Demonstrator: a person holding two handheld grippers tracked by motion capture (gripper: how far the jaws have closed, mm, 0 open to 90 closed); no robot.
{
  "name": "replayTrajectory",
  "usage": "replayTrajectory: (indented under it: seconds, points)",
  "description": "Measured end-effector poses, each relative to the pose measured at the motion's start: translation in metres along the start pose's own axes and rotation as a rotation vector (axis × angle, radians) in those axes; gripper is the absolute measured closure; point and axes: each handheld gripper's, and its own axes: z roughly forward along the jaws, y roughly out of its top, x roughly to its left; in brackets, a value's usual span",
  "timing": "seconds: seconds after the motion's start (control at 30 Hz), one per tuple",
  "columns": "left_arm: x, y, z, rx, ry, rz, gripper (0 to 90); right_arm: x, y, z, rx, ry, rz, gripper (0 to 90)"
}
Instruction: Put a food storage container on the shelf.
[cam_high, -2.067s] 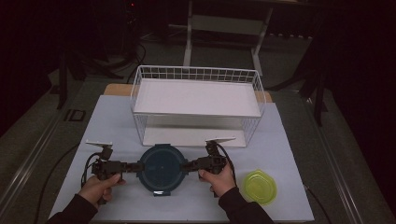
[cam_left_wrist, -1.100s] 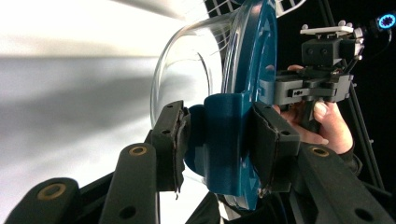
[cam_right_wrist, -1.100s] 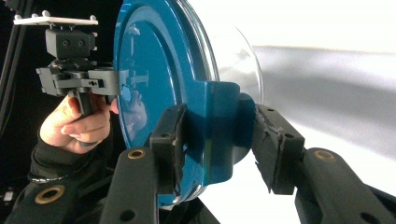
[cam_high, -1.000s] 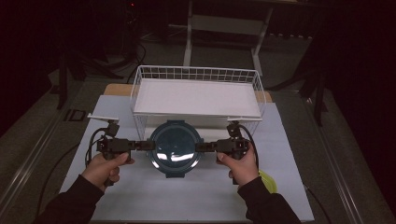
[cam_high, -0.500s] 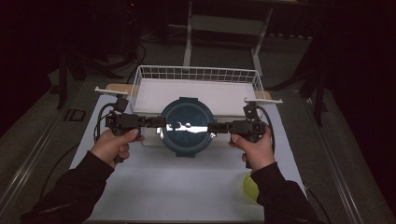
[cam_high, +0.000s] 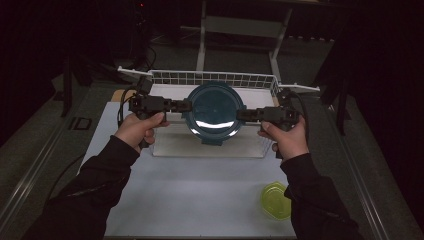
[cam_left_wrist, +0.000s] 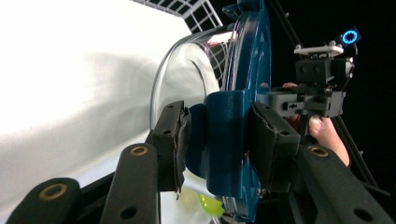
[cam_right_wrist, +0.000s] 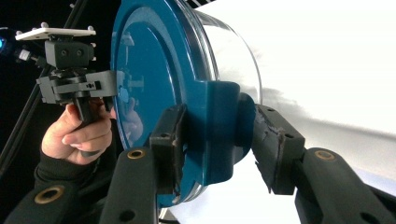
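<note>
A round clear container with a dark blue lid hangs in the air over the white wire basket. My left gripper is shut on the lid's clip at its left side. My right gripper is shut on the clip at the opposite side. In the left gripper view the blue lid clip sits clamped between the pads, and the other hand's gripper shows beyond. In the right gripper view the blue lid faces left, with its clip held between the jaws.
A yellow-green small container lies on the white table near the front right, by the right sleeve. The basket has a white floor under the held container. Dark stands and cables surround the table.
Both grippers have lifted the blue-lidded container from the table's front and carried it away from the person, up over the wire basket.
</note>
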Motion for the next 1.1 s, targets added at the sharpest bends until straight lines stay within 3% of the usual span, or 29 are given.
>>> replayTrajectory:
  seconds: [0.3,0.5,0.73,1.1]
  points:
    - [0.011,0.015,0.017,0.002,0.009,-0.019,57.2,-0.012,0.017,0.0,-0.007,-0.031,0.028,55.2]
    - [0.019,0.015,0.023,-0.009,0.008,-0.039,57.0,-0.017,0.023,0.003,-0.001,-0.058,0.03,55.1]
    - [0.022,0.024,0.023,-0.005,0.006,-0.029,56.8,-0.021,0.031,0.006,0.008,-0.04,0.057,54.8]
    - [0.031,0.031,0.028,-0.015,0.011,-0.051,55.3,-0.027,0.04,0.011,0.021,-0.04,0.108,52.9]
